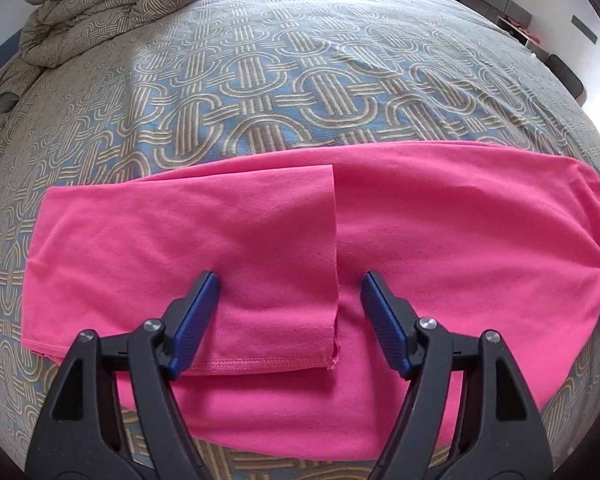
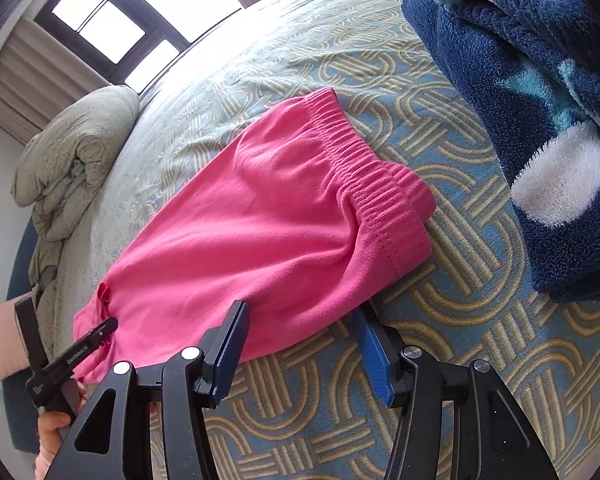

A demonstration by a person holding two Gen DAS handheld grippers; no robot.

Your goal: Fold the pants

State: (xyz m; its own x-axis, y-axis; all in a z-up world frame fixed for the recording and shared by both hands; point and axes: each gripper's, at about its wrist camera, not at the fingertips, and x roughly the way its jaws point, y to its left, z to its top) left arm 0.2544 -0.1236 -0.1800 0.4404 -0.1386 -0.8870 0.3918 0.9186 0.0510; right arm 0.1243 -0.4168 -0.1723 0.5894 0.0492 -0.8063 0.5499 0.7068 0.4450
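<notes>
Patterned bedspread [image 1: 300,80] in blue and tan loops covers the bed under both my cameras, with a bunched duvet [image 1: 100,4] of the same print heaped at the far left and a window [image 2: 100,28] glowing behind it in the right wrist view. On the near part of the bed I see the pink pants [image 1: 440,240] lying flat and lengthwise, left to right, with the leg end [image 1: 240,248] already folded back over the middle so its stitched hem faces me. My left gripper [image 1: 290,318] hangs just above that folded hem with its blue pads [image 1: 196,320] spread wide, holding nothing. From the right wrist view, the elastic waistband [image 2: 372,164] sits at the far right end of the pants, near a fluffy navy blanket [image 2: 540,120] that lies apart from it. My right gripper [image 2: 300,350] is also spread wide and holds nothing: its left pad overlaps the near edge of the pink cloth and its right pad is over the bare bedspread.
</notes>
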